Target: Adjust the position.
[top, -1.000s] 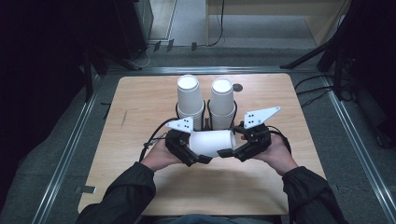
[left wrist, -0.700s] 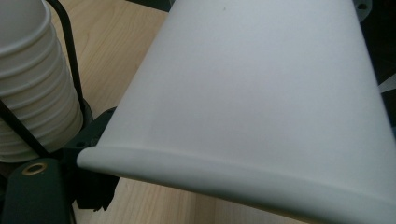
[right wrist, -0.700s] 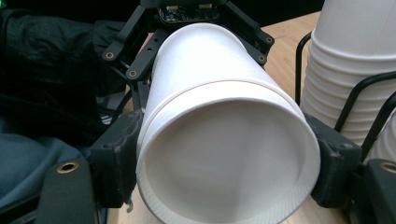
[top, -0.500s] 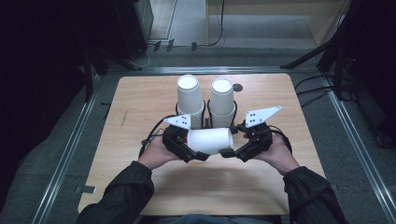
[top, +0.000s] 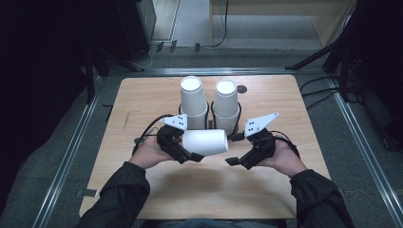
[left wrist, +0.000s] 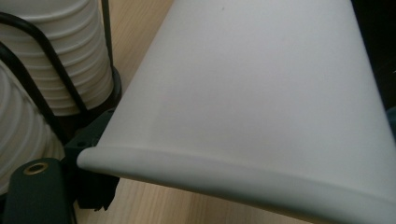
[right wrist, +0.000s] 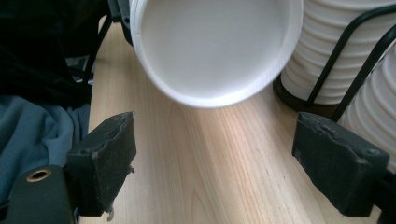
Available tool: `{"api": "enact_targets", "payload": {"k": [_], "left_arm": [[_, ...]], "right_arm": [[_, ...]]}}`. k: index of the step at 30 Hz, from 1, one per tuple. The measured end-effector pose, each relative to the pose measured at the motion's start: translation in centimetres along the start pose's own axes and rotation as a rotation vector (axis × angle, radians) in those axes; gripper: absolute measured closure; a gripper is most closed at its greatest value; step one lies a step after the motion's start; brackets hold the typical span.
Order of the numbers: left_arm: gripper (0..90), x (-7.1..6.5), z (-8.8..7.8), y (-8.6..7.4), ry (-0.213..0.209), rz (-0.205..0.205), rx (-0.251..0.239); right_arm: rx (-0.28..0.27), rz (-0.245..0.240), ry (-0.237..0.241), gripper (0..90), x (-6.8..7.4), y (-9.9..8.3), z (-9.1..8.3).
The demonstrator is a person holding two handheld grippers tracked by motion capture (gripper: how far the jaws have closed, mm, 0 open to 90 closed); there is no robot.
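A white paper cup [top: 205, 141] lies on its side above the wooden table [top: 142, 104], just in front of two cup stacks. My left gripper [top: 191, 155] is shut on its rim end; the rolled lip [left wrist: 196, 165] crosses the left gripper view, with one black finger [left wrist: 93, 191] under it. The cup's round base [right wrist: 215, 46] faces my right gripper [right wrist: 219, 140]. That gripper [top: 233, 150] stands open to the right of the cup, a short gap away, with nothing between its fingers.
Two tall stacks of white cups [top: 192, 97] [top: 225, 99] stand in black wire holders [right wrist: 355, 60] mid-table, right behind the held cup. A small dark round spot [top: 242, 89] marks the table beyond them. Metal rails [top: 71, 156] run along the table's sides.
My right gripper has let go of the cup's base, opened and drawn back to the right. The left gripper keeps the cup, shifted slightly left.
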State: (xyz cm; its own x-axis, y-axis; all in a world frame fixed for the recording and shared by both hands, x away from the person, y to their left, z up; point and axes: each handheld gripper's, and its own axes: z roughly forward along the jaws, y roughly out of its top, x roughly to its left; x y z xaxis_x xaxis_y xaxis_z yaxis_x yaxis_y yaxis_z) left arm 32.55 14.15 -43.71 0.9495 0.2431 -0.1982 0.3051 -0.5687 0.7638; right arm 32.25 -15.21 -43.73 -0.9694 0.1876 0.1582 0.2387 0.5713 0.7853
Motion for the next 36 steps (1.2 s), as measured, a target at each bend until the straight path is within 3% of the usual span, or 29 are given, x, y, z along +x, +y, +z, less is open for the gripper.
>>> {"api": "enact_targets", "payload": {"k": [4, 7, 14, 19, 23, 32, 36], "left_arm": [[11.1, 0.0, -0.2, 0.1, 0.049, 0.003, 0.039], [11.1, 0.1, -0.3, 0.1, 0.059, -0.004, 0.052], [11.2, 0.6, -0.3, 0.1, 0.102, -0.02, 0.134], [11.2, 0.8, 0.1, 0.1, 0.109, -0.037, 0.159], [11.2, 1.1, 0.6, 0.2, 0.118, -0.027, 0.21], [11.4, 1.2, 2.5, 0.8, 0.111, -0.022, 0.271], [11.4, 0.9, 3.7, 1.2, 0.109, -0.004, 0.343]], "right_arm": [[0.01, -0.001, -0.013, 14.0, 0.0, -0.1, 0.0], [0.008, -0.004, -0.018, 14.0, -0.1, -0.1, -0.1], [0.004, 0.011, -0.053, 14.2, -0.4, -0.4, -0.7], [0.005, 0.01, -0.064, 14.4, -0.5, -0.5, -0.9], [0.012, 0.001, -0.067, 14.5, -0.4, -0.5, -0.7], [0.06, -0.021, -0.081, 14.5, -0.5, -0.7, 0.3], [0.073, -0.023, -0.074, 14.4, -0.5, -0.7, 0.6]]}}
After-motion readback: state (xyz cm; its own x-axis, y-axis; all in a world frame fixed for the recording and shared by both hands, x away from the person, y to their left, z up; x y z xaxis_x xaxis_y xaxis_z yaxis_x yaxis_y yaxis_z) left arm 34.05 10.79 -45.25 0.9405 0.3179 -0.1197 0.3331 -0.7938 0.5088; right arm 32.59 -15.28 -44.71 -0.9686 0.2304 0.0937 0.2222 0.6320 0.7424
